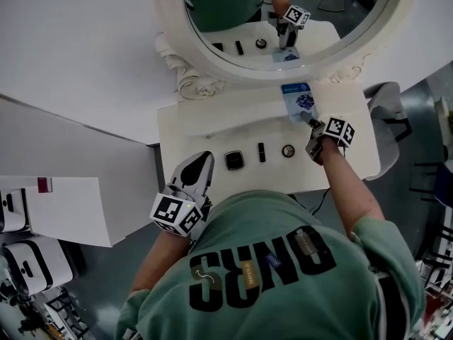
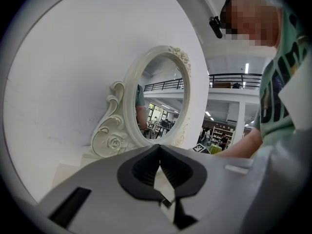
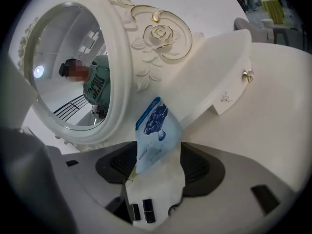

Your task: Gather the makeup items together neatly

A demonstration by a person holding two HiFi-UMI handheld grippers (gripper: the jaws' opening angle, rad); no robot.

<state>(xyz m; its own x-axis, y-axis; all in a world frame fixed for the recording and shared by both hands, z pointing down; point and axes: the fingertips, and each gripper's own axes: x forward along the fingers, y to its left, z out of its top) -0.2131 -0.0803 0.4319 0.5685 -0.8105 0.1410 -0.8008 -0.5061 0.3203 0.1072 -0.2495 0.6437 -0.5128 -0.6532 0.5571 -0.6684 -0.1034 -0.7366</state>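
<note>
A blue face-mask packet [image 1: 298, 100] lies at the back of the white vanity table [image 1: 205, 129], just under the mirror. My right gripper [image 1: 308, 122] is open, and the packet [image 3: 156, 130] stands between its pads, nearer the left one, with a gap on the right. A square black compact [image 1: 234, 160], a black lipstick [image 1: 261, 151] and a small round compact [image 1: 288, 150] lie in a row near the front edge. My left gripper [image 1: 200, 163] is shut and empty to the left of that row, and it [image 2: 160, 172] points towards the mirror.
A large oval mirror [image 1: 283, 20] with a carved white frame stands at the back of the table against a white wall. A grey-white chair [image 1: 388, 115] stands off the table's right end. The person's green shirt overhangs the front edge.
</note>
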